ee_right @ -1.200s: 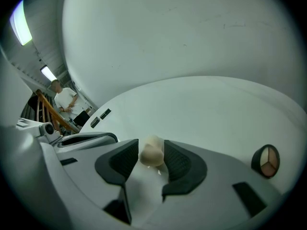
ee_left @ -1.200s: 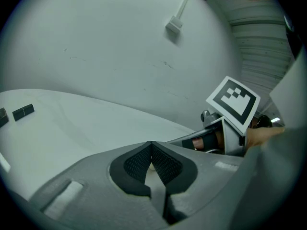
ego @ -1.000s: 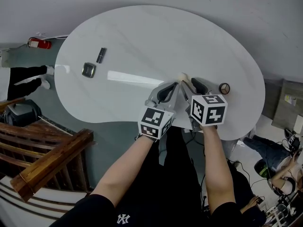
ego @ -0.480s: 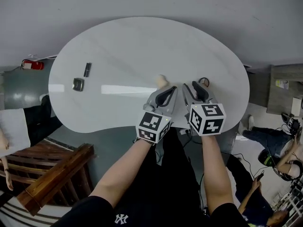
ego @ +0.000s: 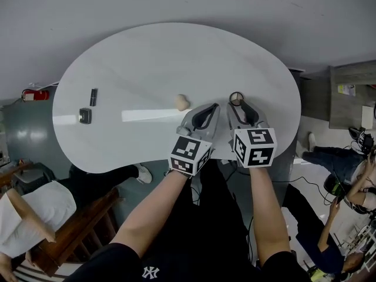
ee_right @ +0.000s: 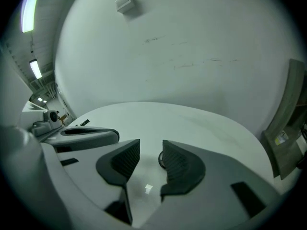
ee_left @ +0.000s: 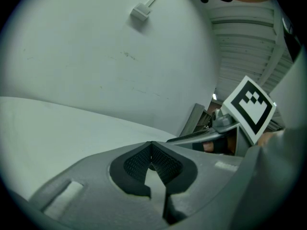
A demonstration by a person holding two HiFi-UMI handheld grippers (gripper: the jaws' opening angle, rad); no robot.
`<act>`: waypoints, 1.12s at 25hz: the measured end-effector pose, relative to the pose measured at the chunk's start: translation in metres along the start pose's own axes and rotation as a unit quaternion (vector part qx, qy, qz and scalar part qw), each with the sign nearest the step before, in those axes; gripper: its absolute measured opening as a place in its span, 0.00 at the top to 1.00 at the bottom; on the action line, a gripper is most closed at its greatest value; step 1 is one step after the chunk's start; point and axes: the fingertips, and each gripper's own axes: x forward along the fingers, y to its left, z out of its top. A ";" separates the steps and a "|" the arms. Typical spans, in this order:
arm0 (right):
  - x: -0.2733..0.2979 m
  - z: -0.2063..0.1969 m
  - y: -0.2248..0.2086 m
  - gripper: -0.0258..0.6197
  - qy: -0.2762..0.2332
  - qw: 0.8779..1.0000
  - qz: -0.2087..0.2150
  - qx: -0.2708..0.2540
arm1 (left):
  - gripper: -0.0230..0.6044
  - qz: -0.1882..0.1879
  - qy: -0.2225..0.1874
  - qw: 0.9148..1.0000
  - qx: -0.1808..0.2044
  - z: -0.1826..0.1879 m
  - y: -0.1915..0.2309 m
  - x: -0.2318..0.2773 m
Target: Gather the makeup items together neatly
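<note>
looks down on a white table [ego: 176, 51], bean-shaped, and holds both tools side by side over its near edge, marker cubes up towards the camera. starts with the left gripper [ego: 211, 108]: presses its pads flat together, tip to tip, with no gap at all and nothing pinched. confirms it in that tool's own view, where the left gripper [ee_left: 151, 150] shows only bare tabletop beyond the closed tips. moves over to the right gripper [ego: 238, 106]: holds the jaws a moderate way apart, having just been closing them a touch, and grips nothing between the pads. spots the round compact [ego: 236, 97] lying flat on the table just past those tips. catches the same round compact [ee_right: 159, 159] through the gap in the right gripper view, close by the right-hand pad, beyond it rather than in the pinch. finds the beige sponge [ego: 181, 102] on the table a little ahead and to the left of the left gripper, clear of it. swings way out to the table's left end, well apart from all that, and picks out a square compact [ego: 85, 116] with a dark stick [ego: 93, 96] just beyond it, near each other, not touching. counts four makeup items spread out, not yet gathered. notes a red fire extinguisher [ego: 32, 94] past the table's left edge.
</note>
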 end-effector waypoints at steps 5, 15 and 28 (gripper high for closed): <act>0.009 -0.013 -0.020 0.68 0.014 1.000 -0.017 -0.020 | 0.95 -0.002 0.009 1.000 0.001 -0.007 -0.003 0.017; 0.032 -0.042 -0.034 0.61 0.050 0.998 -0.029 -0.037 | 0.95 -0.002 0.027 1.000 0.000 -0.025 0.002 0.030; 0.052 -0.055 -0.041 0.59 0.071 0.996 -0.042 -0.045 | 0.95 -0.001 0.034 0.999 -0.006 -0.036 0.012 0.036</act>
